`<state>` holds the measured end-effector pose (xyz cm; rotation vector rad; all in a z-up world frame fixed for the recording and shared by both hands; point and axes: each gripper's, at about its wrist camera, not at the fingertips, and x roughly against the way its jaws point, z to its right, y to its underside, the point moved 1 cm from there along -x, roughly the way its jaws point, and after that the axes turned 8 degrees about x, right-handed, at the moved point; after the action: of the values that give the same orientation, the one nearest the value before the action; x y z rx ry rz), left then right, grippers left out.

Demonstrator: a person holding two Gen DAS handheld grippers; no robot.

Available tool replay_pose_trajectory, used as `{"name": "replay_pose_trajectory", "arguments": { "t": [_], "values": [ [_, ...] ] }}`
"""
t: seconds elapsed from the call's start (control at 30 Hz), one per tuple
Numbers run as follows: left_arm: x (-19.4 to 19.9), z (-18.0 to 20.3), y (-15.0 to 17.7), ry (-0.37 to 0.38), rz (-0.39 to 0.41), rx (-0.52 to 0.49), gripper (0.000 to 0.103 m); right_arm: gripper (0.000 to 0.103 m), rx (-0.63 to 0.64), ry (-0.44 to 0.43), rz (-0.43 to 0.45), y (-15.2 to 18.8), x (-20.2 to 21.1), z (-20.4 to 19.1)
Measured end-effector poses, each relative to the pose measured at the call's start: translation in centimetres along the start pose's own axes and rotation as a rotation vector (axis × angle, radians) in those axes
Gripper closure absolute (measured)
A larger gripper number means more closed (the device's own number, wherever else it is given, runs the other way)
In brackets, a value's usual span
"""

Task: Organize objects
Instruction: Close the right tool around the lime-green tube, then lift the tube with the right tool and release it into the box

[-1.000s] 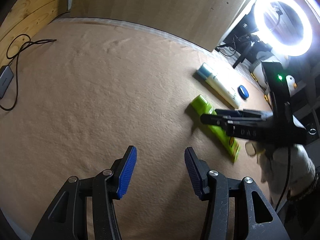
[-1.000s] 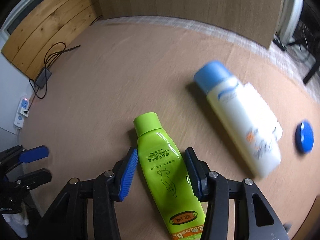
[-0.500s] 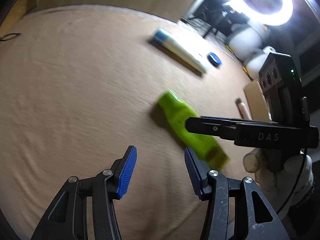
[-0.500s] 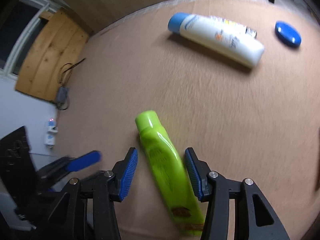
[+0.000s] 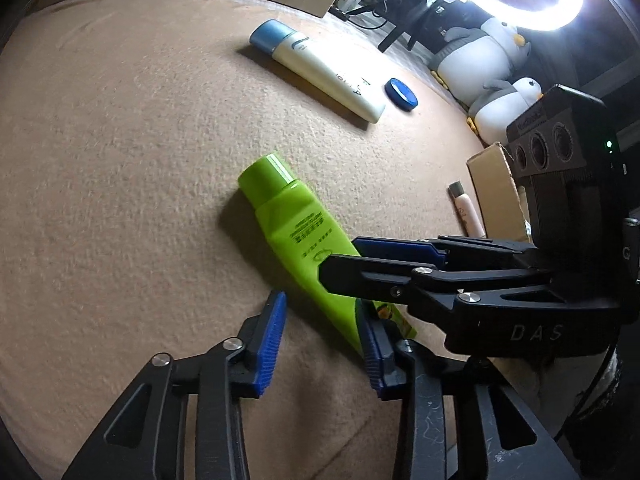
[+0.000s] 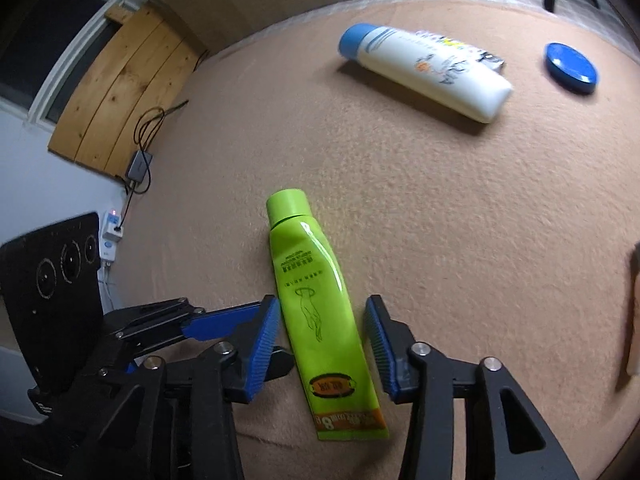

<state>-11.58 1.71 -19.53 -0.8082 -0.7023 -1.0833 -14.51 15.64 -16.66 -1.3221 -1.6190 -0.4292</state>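
A lime-green tube [image 6: 316, 308] lies flat on the tan cloth, cap pointing away. My right gripper [image 6: 322, 340] is open and straddles the tube's lower half, a blue pad on each side, not touching. In the left wrist view the green tube [image 5: 292, 224] lies ahead; my left gripper [image 5: 322, 340] is open and empty just beside its crimped end. The right gripper [image 5: 396, 256] reaches in from the right over the tube. A white bottle with a blue cap [image 6: 424, 68] [image 5: 320, 68] lies farther back.
A round blue lid [image 6: 570, 66] [image 5: 400, 94] lies next to the white bottle. A cardboard box [image 5: 496, 192] and a small pink tube [image 5: 464, 208] are at the right. A cable and adapter [image 6: 138, 164] lie at the cloth's left edge.
Both grippers have closed in on the green tube. The left gripper swung right toward it, and the right gripper settled around its lower half. Both stay open.
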Motion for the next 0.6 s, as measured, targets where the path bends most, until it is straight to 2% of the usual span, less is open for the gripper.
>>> {"name": "replay_pose_trajectory", "arguments": {
  "t": [0.17, 0.37, 0.6],
  "values": [
    [-0.3, 0.4, -0.2, -0.004, 0.011, -0.011, 0.071, 0.076, -0.006, -0.031, -0.007, -0.4, -0.6, 0.1],
    [-0.4, 0.6, -0.3, 0.009, 0.016, -0.004, 0.071, 0.078, -0.053, -0.054, 0.009, 0.0, -0.2, 0.9],
    [-0.7, 1.7, -0.3, 0.029, 0.013, -0.019, 0.071, 0.082, -0.087, -0.034, 0.035, 0.7, 1.2, 2.0]
  ]
}}
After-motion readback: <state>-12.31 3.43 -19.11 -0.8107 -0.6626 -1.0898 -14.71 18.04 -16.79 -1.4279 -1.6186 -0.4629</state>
